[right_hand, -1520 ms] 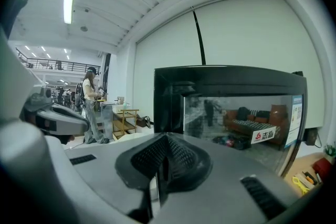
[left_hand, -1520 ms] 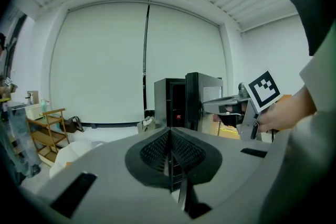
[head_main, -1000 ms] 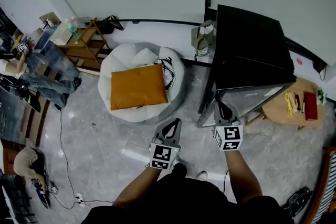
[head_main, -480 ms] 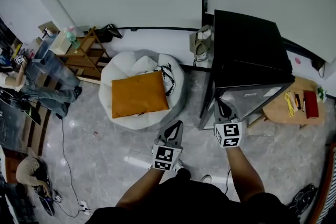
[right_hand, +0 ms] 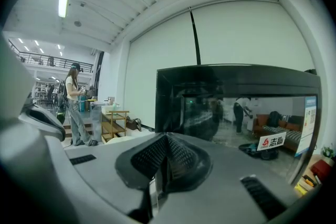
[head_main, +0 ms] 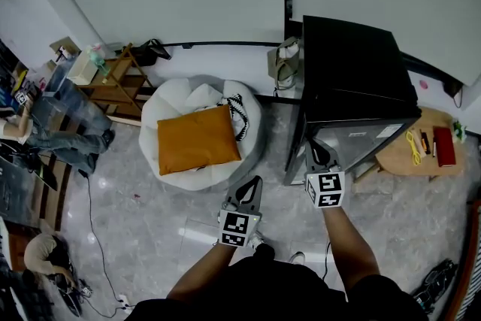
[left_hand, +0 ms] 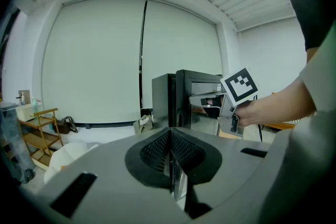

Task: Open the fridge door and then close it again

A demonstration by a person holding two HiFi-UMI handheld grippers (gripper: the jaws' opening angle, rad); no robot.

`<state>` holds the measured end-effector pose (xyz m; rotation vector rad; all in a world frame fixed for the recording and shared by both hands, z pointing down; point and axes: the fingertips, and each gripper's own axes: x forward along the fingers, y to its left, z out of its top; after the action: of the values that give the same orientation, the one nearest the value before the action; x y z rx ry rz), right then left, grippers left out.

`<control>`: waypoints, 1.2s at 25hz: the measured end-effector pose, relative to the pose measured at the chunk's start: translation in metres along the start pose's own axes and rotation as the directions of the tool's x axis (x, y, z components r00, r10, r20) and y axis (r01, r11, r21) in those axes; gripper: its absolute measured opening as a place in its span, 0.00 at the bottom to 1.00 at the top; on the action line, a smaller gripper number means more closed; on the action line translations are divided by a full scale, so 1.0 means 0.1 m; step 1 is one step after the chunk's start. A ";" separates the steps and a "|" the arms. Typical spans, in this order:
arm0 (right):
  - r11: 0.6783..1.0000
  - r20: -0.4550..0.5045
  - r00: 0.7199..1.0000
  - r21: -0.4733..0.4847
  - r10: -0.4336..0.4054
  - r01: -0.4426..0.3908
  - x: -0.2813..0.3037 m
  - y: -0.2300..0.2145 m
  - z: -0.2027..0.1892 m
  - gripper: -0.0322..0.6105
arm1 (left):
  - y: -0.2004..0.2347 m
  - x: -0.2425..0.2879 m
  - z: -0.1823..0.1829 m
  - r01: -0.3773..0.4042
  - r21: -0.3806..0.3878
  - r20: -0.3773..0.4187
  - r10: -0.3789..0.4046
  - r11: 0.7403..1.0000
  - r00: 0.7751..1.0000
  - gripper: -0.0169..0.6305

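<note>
Head view: I see the black fridge [head_main: 353, 71] in the upper right of the frame, standing against the white wall. Its glass fridge door [head_main: 357, 140] faces toward me and looks closed. The right hand-held gripper [head_main: 316, 151] points at the left part of that door, very near it, though I cannot tell whether it touches. The left hand-held gripper [head_main: 252, 183] hangs lower and to the left over the marble floor [head_main: 150, 207], well apart from the fridge.

In the left gripper view its jaws are pressed together with nothing between them. In the right gripper view the jaws likewise meet on nothing, and the dark reflecting door fills the frame just ahead.

Left of the fridge sits a white beanbag [head_main: 176, 103] carrying an orange cushion [head_main: 197, 139].
</note>
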<state>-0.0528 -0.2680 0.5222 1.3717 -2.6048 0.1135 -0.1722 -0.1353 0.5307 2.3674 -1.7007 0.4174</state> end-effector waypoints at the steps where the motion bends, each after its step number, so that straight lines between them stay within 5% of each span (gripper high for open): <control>1: 1.000 0.002 1.000 -0.001 -0.003 0.003 0.01 -0.01 0.00 0.08 | 0.00 0.01 -0.01 0.002 0.000 -0.001 -0.002 1.000 1.000 0.06; 30: 0.994 0.018 0.994 -0.016 -0.111 0.112 0.51 -0.21 0.08 0.08 | 0.24 0.07 -0.12 0.007 -0.015 -0.040 -0.007 1.000 0.999 0.06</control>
<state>-0.0650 -0.3227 0.5242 1.5148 -2.5293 0.0635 -0.1945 -0.1452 0.5437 2.3376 -1.6719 0.4466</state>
